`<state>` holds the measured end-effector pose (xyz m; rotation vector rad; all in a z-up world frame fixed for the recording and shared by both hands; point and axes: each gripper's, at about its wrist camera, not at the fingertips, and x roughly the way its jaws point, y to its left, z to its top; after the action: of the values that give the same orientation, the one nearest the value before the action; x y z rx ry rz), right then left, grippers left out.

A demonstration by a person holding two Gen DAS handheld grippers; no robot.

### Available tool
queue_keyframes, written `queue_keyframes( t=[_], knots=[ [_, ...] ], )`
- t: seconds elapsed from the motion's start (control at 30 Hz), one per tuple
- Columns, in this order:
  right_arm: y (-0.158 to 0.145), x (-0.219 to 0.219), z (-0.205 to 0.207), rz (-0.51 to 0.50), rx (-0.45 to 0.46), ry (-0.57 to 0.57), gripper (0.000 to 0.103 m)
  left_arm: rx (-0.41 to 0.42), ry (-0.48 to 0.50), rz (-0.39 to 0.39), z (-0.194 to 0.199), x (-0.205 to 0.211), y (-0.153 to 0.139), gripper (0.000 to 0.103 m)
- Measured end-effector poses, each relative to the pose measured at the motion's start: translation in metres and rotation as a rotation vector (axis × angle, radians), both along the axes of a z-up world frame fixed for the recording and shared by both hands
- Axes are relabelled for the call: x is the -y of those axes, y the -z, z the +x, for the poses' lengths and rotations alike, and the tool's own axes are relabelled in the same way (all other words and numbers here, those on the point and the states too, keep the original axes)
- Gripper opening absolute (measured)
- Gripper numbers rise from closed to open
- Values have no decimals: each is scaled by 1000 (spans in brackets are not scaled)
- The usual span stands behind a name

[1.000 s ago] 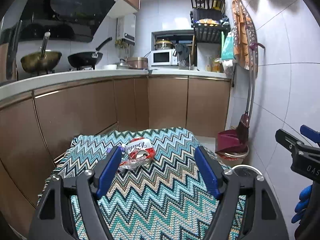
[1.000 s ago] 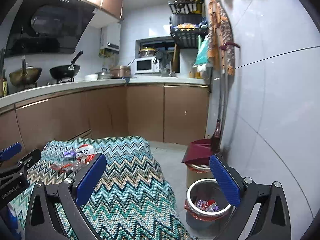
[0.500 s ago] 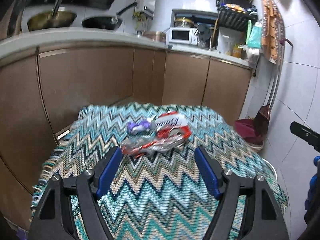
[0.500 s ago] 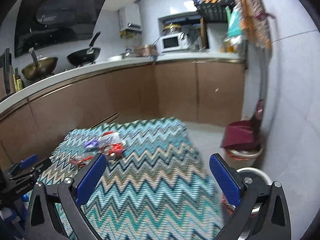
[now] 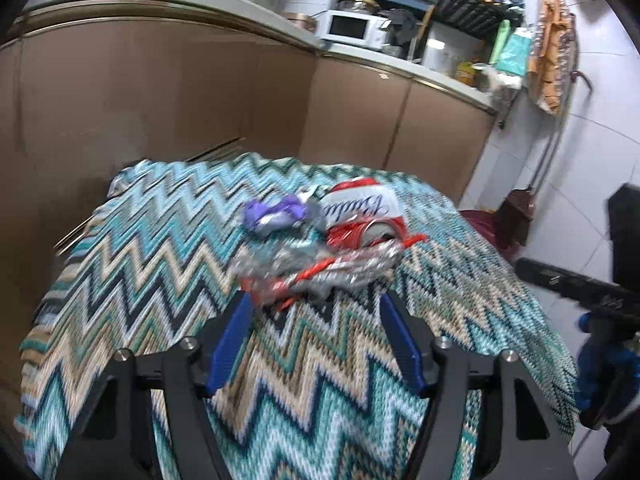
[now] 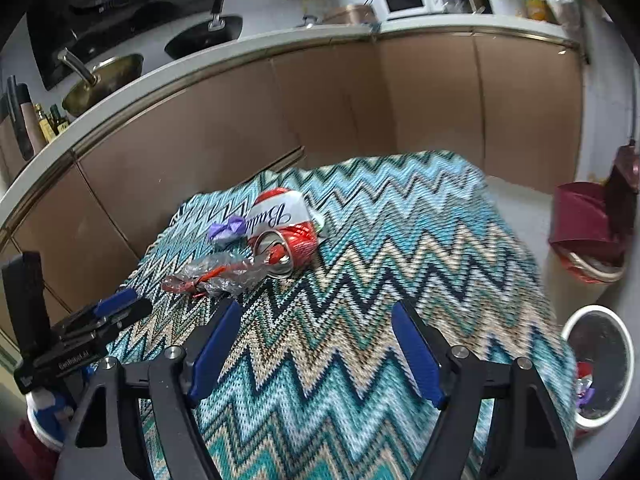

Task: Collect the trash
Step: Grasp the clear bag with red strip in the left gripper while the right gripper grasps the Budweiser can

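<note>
A crushed can [image 6: 286,236] is laid on its side on the cloth-covered table [image 6: 400,240], toward its far end. A small wrapper [image 6: 226,230] is set just left of it, and a crinkled plastic wrapper [image 6: 218,274] is spread in front, touching the can's mouth. A bin [image 6: 598,360] is placed on the floor right of the table, below a dustpan [image 6: 586,224].

small kitchen, white tiled wall [image 5: 592,148] on right side. brown cabinet fronts [image 6: 360,100] run in curve under pale countertop [image 6: 240,50]. black range hood [image 6: 120,4] above dark pan [image 6: 204,34] and brass-coloured wok [image 6: 106,80]. white microwave [image 5: 354,28] in far corner, black wire rack [image 5: 476,4] beside it. low table under zigzag teal cloth [image 6: 400,248] in middle. light grey floor [image 6: 520,204], dark red dustpan [image 6: 584,220] near wall.
</note>
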<state>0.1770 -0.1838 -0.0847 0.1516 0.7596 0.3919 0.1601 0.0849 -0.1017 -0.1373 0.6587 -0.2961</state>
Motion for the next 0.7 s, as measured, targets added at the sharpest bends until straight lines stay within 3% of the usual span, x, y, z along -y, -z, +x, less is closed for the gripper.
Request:
queue_keyframes(
  t=[0.1, 0.2, 0.47, 0.7],
  knots=[
    [7, -7, 16, 9, -12, -21, 76, 31, 96, -12, 16, 3, -7, 62],
    [13, -12, 31, 17, -24, -38, 76, 28, 171, 33, 36, 12, -5, 61],
    [21, -16, 55, 7, -32, -63, 76, -113, 228, 137, 76, 19, 35, 57],
    [27, -20, 77, 31, -39, -75, 76, -188, 212, 137, 78, 12, 48, 29]
  ],
)
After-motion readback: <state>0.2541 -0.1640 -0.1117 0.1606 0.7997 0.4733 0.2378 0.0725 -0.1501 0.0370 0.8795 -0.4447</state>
